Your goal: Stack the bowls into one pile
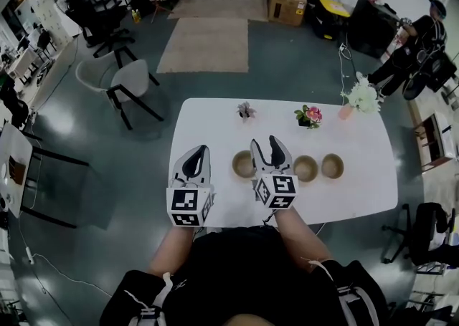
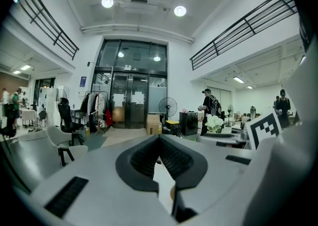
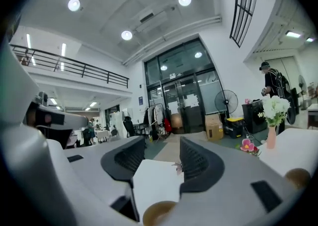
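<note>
Three bowls sit singly in a row across the near half of the worktop (image 1: 215, 120), none stacked: the left bowl (image 1: 242, 165), then a gap, then the middle bowl (image 1: 305, 168) and the right bowl (image 1: 332, 166) just beside each other. Your right claw (image 1: 266, 142) is over that gap, jaws apart with nothing between them, only bare white worktop and the left bowl's rim (image 3: 159, 215) low in its view. Your left claw (image 1: 201, 148) hovers left of the left bowl, near the worktop's left edge, jaws together and empty. Behind the row there's a clear strip of worktop before the small plant (image 1: 246, 110) and the pink flower pot (image 1: 309, 115) near the far edge. The white flowers (image 1: 363, 97) stand at the far right corner. The right bowl has room to its right before the edge. A chair (image 1: 122, 81) stands on the floor, well off to the left.
</note>
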`<state>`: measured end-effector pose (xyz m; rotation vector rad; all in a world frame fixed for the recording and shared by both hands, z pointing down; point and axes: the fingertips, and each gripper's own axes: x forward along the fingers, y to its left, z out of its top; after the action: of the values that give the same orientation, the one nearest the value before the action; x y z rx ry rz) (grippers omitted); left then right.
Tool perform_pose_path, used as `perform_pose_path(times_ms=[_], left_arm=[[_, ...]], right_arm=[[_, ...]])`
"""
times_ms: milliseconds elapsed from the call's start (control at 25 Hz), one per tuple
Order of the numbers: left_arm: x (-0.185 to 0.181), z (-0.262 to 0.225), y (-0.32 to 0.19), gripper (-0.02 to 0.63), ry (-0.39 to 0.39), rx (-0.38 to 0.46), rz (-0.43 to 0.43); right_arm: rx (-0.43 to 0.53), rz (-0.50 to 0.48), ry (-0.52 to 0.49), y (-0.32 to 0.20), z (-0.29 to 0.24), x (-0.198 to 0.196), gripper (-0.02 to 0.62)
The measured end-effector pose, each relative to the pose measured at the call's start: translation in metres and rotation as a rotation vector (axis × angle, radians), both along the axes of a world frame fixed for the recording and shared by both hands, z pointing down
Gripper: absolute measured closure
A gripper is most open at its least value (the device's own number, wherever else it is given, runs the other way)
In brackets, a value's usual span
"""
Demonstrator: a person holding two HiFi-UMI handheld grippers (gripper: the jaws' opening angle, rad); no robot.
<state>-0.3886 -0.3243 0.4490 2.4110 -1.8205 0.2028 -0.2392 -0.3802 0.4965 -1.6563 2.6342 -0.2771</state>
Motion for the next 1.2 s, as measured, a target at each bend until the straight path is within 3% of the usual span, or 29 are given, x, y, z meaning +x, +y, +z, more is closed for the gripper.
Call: perform_pose_path(times_ms=[440, 640, 960, 1200], left_arm=[[-0.003, 0.013, -0.003, 0.592, 0.005, -0.033, 0.016], [-0.008, 0.019, 0.001, 0.592, 0.002, -0.049, 0.013], [-0.018, 0.024, 0.01, 0.592, -0.012, -0.072, -0.006], [-0.03, 0.024, 0.013, 0.592, -0.015, -0.073, -0.016]], right_arm=[[-0.359, 0.042, 0.11, -0.005, 0.144, 0.026, 0.376], [-0.556, 0.06, 0.091, 0.006, 0.199, 0.032, 0.379], [-0.774, 0.115, -0.05, 0.021, 0.236, 0.034, 0.409], [-0.986, 0.19, -0.321, 0.023, 0.26, 0.024, 0.446]])
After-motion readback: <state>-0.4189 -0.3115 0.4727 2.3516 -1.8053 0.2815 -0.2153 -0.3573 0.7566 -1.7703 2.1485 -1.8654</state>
